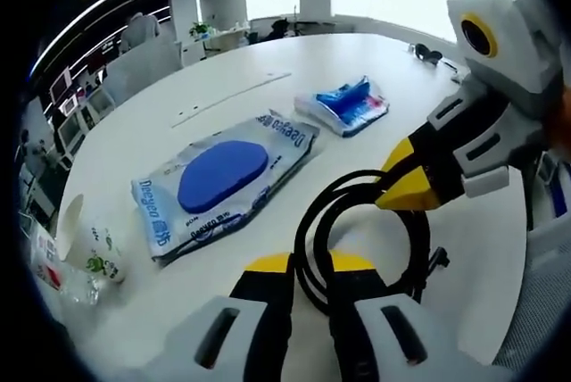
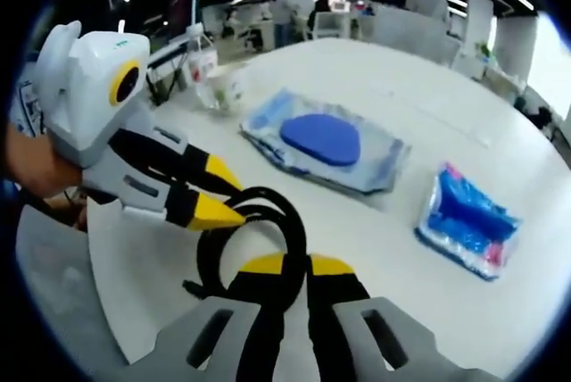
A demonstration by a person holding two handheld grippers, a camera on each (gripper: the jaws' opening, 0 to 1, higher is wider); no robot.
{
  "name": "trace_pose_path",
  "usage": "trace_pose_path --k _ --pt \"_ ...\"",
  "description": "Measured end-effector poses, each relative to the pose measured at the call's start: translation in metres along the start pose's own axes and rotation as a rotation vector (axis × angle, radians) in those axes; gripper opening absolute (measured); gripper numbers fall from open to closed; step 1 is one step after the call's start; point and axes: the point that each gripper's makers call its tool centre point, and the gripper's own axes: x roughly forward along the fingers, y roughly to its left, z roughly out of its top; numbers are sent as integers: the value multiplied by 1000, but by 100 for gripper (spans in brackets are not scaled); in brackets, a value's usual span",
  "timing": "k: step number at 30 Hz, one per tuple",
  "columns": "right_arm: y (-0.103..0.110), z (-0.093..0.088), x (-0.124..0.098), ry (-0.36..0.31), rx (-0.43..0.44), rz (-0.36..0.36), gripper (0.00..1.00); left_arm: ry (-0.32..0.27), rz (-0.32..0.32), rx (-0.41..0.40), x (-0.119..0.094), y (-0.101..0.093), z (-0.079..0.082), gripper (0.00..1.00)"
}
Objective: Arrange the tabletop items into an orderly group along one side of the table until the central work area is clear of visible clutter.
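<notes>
Each claw has two black fingers capped with yellow tips, set on pale grey housings with slotted openings. The left claw (image 1: 310, 266) rises in the left gripper view, the right claw (image 2: 296, 266) in the right gripper view. Seen from the other side, each body is a white box with black and grey links.

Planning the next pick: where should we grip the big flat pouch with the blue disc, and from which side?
Take the pouch by a thin edge or corner, not over the disc. It lies flat on the table, so the jaws would likely need to come in low from the near long edge, beside the coiled cable.
</notes>
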Motion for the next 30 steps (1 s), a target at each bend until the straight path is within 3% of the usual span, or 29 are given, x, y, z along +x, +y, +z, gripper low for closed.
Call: trace_pose_path --k 10,24,29,30 --pt "2 -6 11 -9 4 -14 5 22 8 46 4 3 -6 13" --pt "1 -6 17 -34 -10 -24 7 10 23 30 5 9 -7 14" --pt "-2 -2 10 -77 -21 -20 17 -5 51 30 1 16 -5 23" --pt "-1 4 8 -113 -21 -10 21 -17 46 14 0 16 -4 23"
